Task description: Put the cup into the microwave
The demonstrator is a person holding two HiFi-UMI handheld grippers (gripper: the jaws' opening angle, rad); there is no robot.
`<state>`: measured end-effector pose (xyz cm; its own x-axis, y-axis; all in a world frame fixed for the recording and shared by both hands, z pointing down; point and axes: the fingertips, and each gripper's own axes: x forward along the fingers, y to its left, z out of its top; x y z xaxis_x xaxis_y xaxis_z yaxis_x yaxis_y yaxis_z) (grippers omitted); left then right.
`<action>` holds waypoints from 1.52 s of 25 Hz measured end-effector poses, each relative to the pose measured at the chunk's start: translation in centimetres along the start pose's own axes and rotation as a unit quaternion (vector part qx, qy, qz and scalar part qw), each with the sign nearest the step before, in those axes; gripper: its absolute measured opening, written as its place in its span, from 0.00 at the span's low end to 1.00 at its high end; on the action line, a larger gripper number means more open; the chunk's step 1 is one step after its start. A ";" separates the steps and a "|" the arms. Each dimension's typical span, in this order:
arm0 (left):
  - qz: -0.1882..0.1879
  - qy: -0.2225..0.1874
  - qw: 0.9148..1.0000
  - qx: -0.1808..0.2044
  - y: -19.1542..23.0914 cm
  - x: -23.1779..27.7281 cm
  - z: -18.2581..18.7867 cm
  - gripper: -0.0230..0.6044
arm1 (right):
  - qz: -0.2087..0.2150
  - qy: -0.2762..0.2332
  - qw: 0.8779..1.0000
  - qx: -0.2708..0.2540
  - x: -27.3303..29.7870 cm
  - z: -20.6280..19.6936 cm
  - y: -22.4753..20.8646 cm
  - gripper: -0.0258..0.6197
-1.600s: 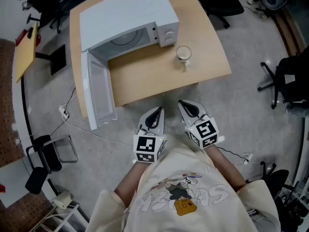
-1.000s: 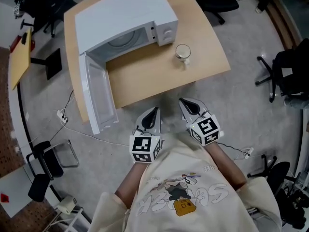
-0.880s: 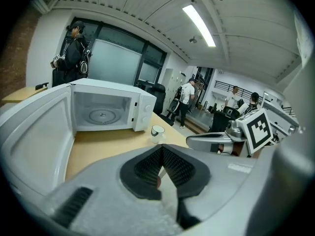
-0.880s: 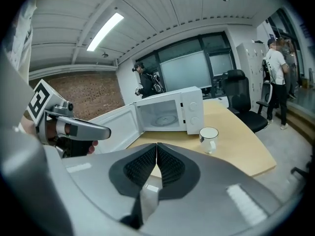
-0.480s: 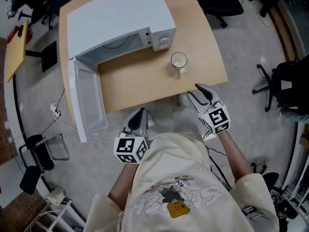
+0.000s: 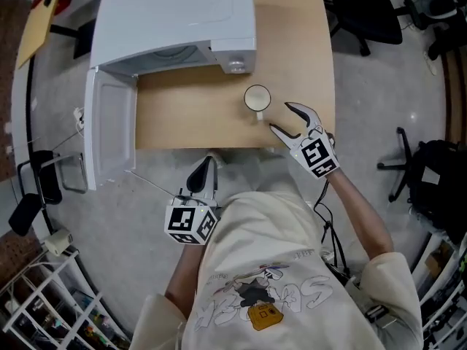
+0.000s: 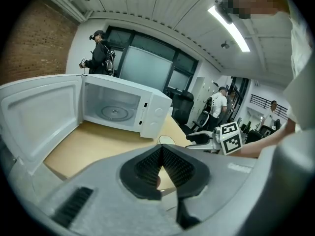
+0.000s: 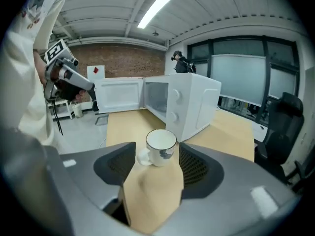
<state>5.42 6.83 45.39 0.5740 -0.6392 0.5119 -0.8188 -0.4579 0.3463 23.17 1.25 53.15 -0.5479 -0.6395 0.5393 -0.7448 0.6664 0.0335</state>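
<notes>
A white cup [image 6: 256,98] with a dark pattern stands upright on the wooden table [image 6: 190,115], just in front of the white microwave [image 6: 182,17]. The microwave door [image 6: 109,133] hangs wide open at the left. My right gripper [image 6: 281,117] is over the table's near right corner. Its jaws are opening, and the cup [image 8: 160,146] stands a little ahead of them, untouched. Nothing is between the pads. My left gripper [image 6: 203,173] is shut and empty, off the table's near edge over the floor. In the left gripper view the microwave [image 7: 123,109] shows its empty inside, with the cup [image 7: 166,140] to its right.
The open door juts past the table's left edge. Office chairs [image 6: 361,9] stand right of the table, and another [image 6: 430,181] at the far right. A cable [image 6: 146,181] runs over the floor. People [image 7: 101,53] stand in the background.
My right gripper has moved forward over the table corner towards the cup, rolled, and its jaws have come apart. The left gripper has shifted left and stays shut, off the table.
</notes>
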 end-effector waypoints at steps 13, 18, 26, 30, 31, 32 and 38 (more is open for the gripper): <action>0.110 0.004 0.993 -0.039 0.7 -2.9 -1.8 0.04 | 0.101 0.024 0.989 -0.103 8.7 -4.1 -1.8 0.61; 0.135 0.008 0.990 -0.051 0.9 -3.7 -2.4 0.04 | 0.131 0.012 0.985 -0.108 10.9 -3.7 -0.2 0.64; 0.176 0.012 0.981 -0.077 2.0 -4.4 -3.4 0.04 | 0.135 0.011 0.986 -0.097 12.2 -3.0 0.5 0.65; 0.174 0.014 0.981 -0.081 2.0 -4.3 -3.6 0.04 | 0.127 0.013 0.990 -0.054 12.1 -2.7 0.5 0.65; 0.174 0.015 0.981 -0.081 2.1 -4.3 -3.7 0.04 | 0.126 0.012 0.991 -0.040 12.1 -2.6 0.6 0.65; 0.173 0.015 0.981 -0.082 2.2 -4.3 -3.8 0.04 | 0.124 0.012 0.992 -0.030 12.1 -2.3 0.7 0.65; 0.159 0.009 0.984 -0.081 3.7 -5.0 -3.5 0.04 | 0.102 0.025 0.994 -0.026 13.3 0.5 2.5 0.65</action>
<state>-0.48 10.46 46.83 0.2893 -0.7221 0.6284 -0.9490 -0.1305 0.2870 13.85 -5.77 60.02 -0.6646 -0.4708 0.5802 -0.5995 0.7995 -0.0380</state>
